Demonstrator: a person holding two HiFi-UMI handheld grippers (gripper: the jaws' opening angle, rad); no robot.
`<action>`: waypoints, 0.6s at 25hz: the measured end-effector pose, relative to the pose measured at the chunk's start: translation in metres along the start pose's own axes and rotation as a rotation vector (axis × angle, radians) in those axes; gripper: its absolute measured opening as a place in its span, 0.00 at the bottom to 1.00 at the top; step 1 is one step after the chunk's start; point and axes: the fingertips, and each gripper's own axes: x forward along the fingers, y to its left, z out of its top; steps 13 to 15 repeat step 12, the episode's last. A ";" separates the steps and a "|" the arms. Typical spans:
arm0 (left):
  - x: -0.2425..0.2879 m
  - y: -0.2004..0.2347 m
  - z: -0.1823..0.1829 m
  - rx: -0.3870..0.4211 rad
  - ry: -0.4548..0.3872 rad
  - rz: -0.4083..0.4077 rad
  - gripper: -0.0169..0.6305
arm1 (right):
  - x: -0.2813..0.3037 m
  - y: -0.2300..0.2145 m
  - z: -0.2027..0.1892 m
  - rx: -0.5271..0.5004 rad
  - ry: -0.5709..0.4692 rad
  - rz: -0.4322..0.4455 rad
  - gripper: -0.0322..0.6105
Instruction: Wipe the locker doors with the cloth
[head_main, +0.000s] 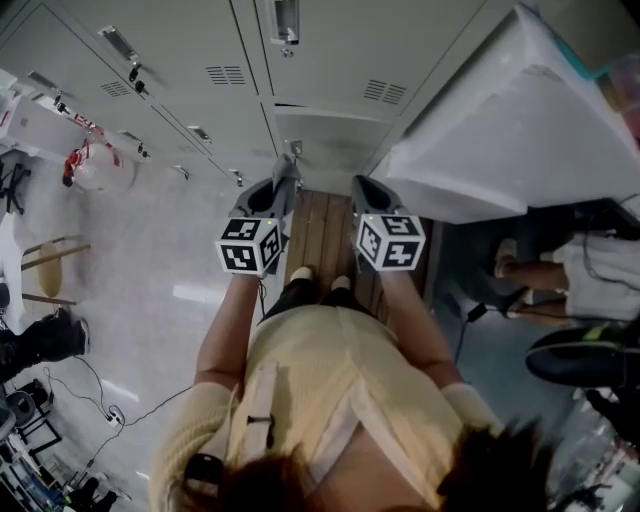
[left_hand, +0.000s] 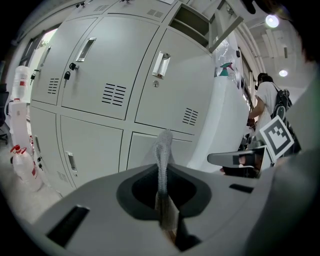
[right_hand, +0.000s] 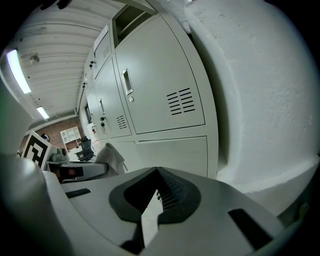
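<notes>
left gripper has its jaws clamped on the grey cloth, which pokes straight up, held near the locker doors. right gripper jaws are pressed together, nothing in them.

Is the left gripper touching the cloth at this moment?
Touching. The left gripper view shows the left gripper with its jaws shut on the cloth, which stands up from between them.
</notes>
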 end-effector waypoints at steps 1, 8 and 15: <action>-0.001 0.000 0.000 0.000 -0.001 0.000 0.05 | 0.000 0.001 0.000 0.000 -0.001 0.002 0.05; -0.006 -0.001 0.001 0.000 -0.009 0.007 0.05 | -0.003 0.005 0.001 -0.005 -0.009 0.005 0.05; -0.010 0.000 0.001 0.000 -0.015 0.010 0.05 | -0.006 0.006 0.003 -0.008 -0.019 0.004 0.05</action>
